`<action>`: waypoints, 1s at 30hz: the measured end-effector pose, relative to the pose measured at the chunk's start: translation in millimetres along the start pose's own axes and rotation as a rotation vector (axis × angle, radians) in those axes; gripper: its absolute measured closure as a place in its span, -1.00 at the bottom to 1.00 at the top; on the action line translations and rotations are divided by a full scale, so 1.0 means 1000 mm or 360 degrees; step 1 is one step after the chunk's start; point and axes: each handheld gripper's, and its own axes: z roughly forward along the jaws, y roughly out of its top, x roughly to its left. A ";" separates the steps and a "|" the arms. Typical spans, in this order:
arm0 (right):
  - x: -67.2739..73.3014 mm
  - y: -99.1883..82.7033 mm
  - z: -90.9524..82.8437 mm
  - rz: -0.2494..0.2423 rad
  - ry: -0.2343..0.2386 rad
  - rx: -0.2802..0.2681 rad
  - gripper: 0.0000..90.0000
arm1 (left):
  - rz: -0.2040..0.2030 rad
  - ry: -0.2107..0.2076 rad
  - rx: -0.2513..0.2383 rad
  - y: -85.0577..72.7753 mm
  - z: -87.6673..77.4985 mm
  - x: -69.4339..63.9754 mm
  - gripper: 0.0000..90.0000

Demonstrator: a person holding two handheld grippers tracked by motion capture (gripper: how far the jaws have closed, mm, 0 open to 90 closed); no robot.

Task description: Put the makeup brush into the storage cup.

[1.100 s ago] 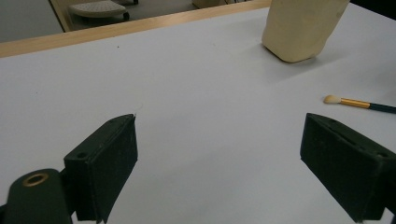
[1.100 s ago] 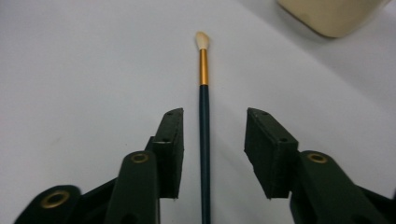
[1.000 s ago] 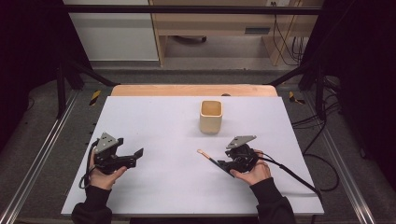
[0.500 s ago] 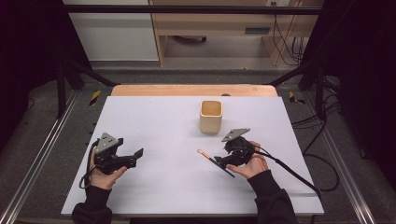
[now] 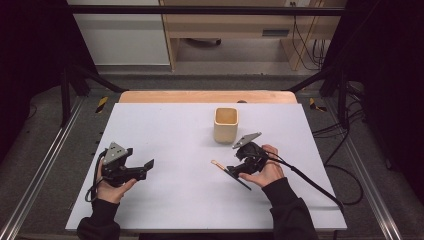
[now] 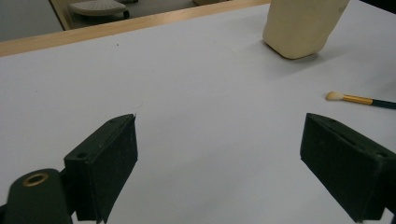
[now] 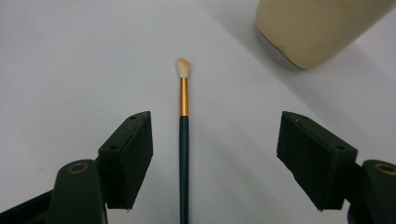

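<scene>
A small brush (image 7: 183, 140) lies flat on the white worktop (image 5: 170, 130), its slim dark handle running between the fingers of the right gripper (image 7: 215, 163). A short gold metal band joins the handle to a soft, pale tuft cut at a slant, and the tuft points away from the gripper. The right gripper's fingers have just been opening and now stand wide apart; the brush lies in the gap, closer to the left finger (image 7: 128, 158) in the right gripper view, with neither pad pressing on it. Those fingers are blocky black plates with flat matte faces.

In the high view the right gripper (image 5: 239, 169) sits near the middle of the worktop, held in the person's right hand (image 5: 265, 172), with a black cable trailing off to the right. The brush (image 5: 230, 172) slants from its pale tip down toward that hand.

Just beyond the gripper stands a cream cup (image 5: 226, 125), a squarish container with rounded corners and a smooth, dull surface, upright and apart from the brush.

The left gripper (image 5: 145, 167) rests lower left on the worktop in the left hand (image 5: 112, 182), well apart from the brush. Its fingers (image 6: 107, 163) gape wide and hold nothing. A grey three-cornered plate sits on top of it.

The worktop is smooth matte white with a light wooden edge (image 5: 200, 96) at the far side.
</scene>
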 end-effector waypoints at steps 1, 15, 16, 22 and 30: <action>0.002 0.002 0.001 0.0013 0.0005 0.0002 -0.39 | 0.0001 -0.0001 0.0001 0.000 0.000 0.000 -0.77; 0.007 0.010 0.023 -0.0062 0.0058 0.0205 -0.05 | 0.0006 -0.0004 0.0005 0.000 0.001 0.000 -0.76; 0.007 0.009 0.024 -0.0075 0.0056 0.0221 -0.03 | 0.0006 -0.0005 0.0004 0.000 0.001 0.000 -0.76; 0.008 0.008 0.028 -0.0084 0.0070 0.0269 0.09 | 0.0006 -0.0007 0.0003 0.000 0.000 0.000 -0.76; 0.008 0.006 0.037 -0.0097 0.0106 0.0358 0.27 | 0.0012 -0.0004 0.0010 -0.001 0.001 0.000 -0.76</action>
